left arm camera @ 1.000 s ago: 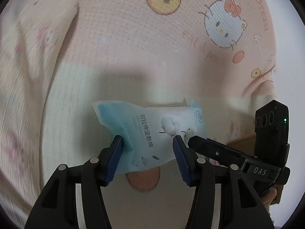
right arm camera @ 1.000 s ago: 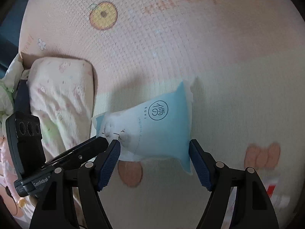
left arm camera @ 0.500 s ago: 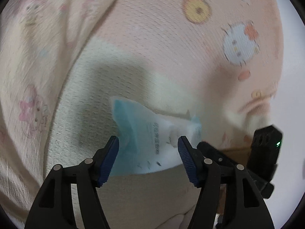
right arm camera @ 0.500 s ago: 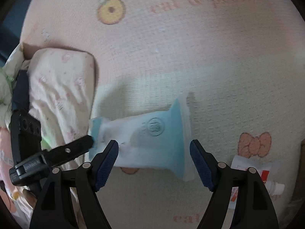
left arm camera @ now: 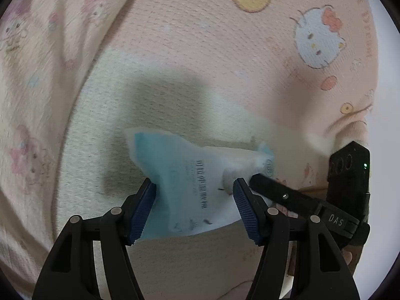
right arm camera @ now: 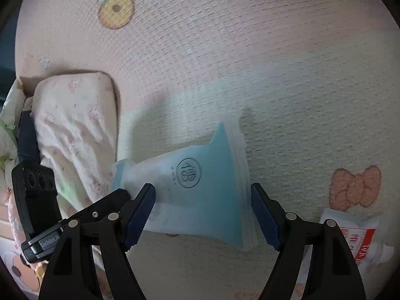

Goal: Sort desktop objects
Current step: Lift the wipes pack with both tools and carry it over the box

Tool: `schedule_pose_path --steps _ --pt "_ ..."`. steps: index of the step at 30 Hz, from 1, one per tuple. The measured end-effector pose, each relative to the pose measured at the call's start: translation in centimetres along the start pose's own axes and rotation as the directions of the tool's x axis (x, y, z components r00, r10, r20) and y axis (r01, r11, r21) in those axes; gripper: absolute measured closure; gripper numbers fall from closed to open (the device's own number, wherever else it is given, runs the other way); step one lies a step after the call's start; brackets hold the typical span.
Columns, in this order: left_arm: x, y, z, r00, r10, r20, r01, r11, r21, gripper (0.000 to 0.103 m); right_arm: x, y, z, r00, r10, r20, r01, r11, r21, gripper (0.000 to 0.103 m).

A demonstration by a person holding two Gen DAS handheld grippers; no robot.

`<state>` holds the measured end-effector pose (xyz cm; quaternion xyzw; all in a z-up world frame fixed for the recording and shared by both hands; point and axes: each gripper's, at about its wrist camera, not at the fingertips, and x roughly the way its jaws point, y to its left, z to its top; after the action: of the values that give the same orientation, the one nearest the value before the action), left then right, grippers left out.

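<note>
A blue and white plastic pouch (left arm camera: 190, 182) with printed text lies on the pink and cream cartoon bedsheet (left arm camera: 200, 50). My left gripper (left arm camera: 193, 206) is open, its blue pads on either side of the pouch's near end. In the right wrist view the same pouch (right arm camera: 200, 185) lies between the pads of my open right gripper (right arm camera: 202, 210). The other gripper's black finger tip (right arm camera: 117, 197) touches the pouch's left end. I cannot tell whether the pouch rests on the sheet or is lifted.
A pale patterned pillow (right arm camera: 72, 135) lies at the left of the right wrist view. A white and red packet (right arm camera: 355, 237) lies at the lower right. A folded pink blanket (left arm camera: 50, 62) fills the left of the left wrist view.
Both grippers have shifted around the pouch, and it now sits deeper between their pads. The pouch has tilted and turned a little. Both stay open.
</note>
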<state>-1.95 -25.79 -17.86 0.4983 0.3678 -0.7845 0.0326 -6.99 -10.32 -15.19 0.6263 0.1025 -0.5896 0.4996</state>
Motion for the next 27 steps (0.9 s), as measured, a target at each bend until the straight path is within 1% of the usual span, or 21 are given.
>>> schedule_pose_path --steps 2,4,6,9,10,13,15,17,21,22,24,27 --pt "0.3 -0.4 -0.2 0.999 -0.032 -0.023 0.032 0.999 0.008 0.035 0.2 0.3 -0.2 1.000 0.015 -0.015 -0.016 1.000 -0.016 0.027" --pt "0.1 -1.0 -0.6 1.000 -0.016 -0.015 0.017 0.999 0.039 0.035 0.2 1.0 -0.5 1.000 -0.010 -0.001 0.010 0.999 -0.049 0.027" --pt "-0.3 -1.5 -0.8 1.000 -0.001 0.000 0.001 0.997 0.075 0.037 -0.1 1.5 -0.8 0.999 -0.034 0.021 0.036 0.996 -0.083 0.031" --pt "-1.2 -2.3 -0.9 0.999 -0.013 0.031 0.010 0.996 0.088 0.037 -1.3 2.0 -1.1 0.998 -0.026 0.051 0.031 0.994 -0.103 0.032" --pt "-1.6 -2.7 -0.9 0.999 -0.015 0.044 0.011 0.995 0.098 0.038 -1.7 2.3 -1.0 0.998 -0.027 0.065 0.034 0.993 -0.110 0.033" --pt "-2.6 -4.4 -0.7 0.997 -0.019 0.078 0.008 0.990 0.141 0.046 -3.3 3.4 -1.2 0.991 -0.058 0.118 0.075 0.986 -0.151 0.034" --pt "-3.7 -5.4 -0.7 0.995 -0.033 0.097 0.016 0.985 0.174 0.047 -4.9 4.1 -1.3 0.984 -0.077 0.162 0.105 0.979 -0.177 0.034" --pt "-4.7 -6.4 -0.7 0.992 -0.047 0.120 0.021 0.978 0.208 0.048 -6.6 4.6 -1.4 0.975 -0.078 0.207 0.120 0.974 -0.195 0.034" --pt "-7.0 -9.6 -0.9 0.980 -0.076 0.183 0.020 0.957 0.290 0.049 -10.1 5.4 -1.9 0.952 -0.071 0.298 0.135 0.971 -0.197 0.037" --pt "-7.3 -10.4 -1.0 0.978 -0.079 0.192 0.016 0.952 0.305 0.049 -10.9 5.5 -2.0 0.949 -0.069 0.309 0.134 0.972 -0.194 0.038" --pt "-8.2 -12.0 -1.3 0.973 -0.095 0.208 0.021 0.942 0.335 0.049 -12.7 5.7 -2.4 0.936 -0.068 0.344 0.141 0.971 -0.192 0.039" --pt "-9.4 -14.5 -1.9 0.966 -0.131 0.223 0.039 0.926 0.377 0.049 -15.6 6.2 -3.3 0.910 -0.087 0.406 0.176 0.966 -0.188 0.040"
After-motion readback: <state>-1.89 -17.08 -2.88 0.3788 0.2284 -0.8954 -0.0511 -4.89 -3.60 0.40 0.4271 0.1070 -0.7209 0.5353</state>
